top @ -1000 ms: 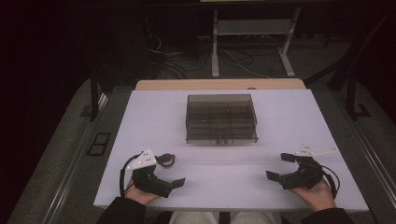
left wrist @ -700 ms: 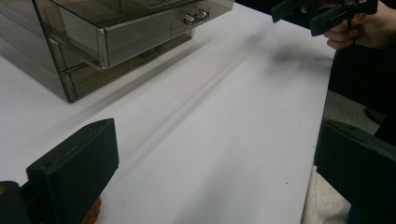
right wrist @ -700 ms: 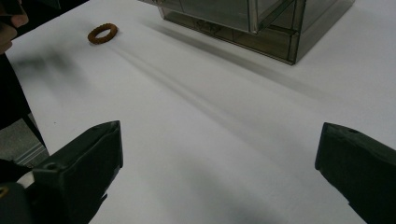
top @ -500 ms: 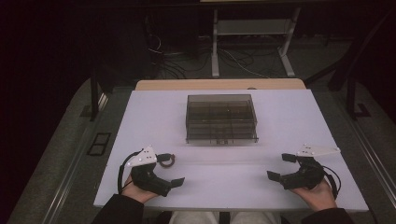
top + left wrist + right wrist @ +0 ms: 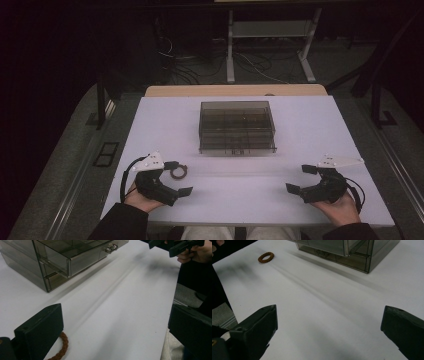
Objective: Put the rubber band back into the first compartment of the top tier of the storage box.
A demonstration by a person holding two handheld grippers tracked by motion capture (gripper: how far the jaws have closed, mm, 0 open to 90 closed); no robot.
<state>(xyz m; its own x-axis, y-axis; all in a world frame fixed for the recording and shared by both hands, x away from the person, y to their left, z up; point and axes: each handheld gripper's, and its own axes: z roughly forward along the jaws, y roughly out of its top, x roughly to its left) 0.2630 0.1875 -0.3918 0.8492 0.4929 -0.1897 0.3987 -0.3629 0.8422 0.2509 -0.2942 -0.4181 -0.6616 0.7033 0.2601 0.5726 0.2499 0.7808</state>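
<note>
Brown ring lying just beside the left gripper, well apart from the right

At the left of the high view, the left gripper [image 5: 179, 177] is held low over the white table [image 5: 310, 130] with its jaws spread and nothing between them. The brown braided ring [image 5: 177, 172] is seen flat on the table just beside that gripper's farther jaw, and in the left gripper view it [image 5: 61, 348] peeks out from under the left-hand jaw. The ring has no long axis, so any approach angle would serve. Toward the middle, the smoky clear drawer box [image 5: 237, 127] stands farther back. At the right, the right gripper [image 5: 301, 180] is likewise spread and empty, much farther from the ring [image 5: 266, 257].
</note>
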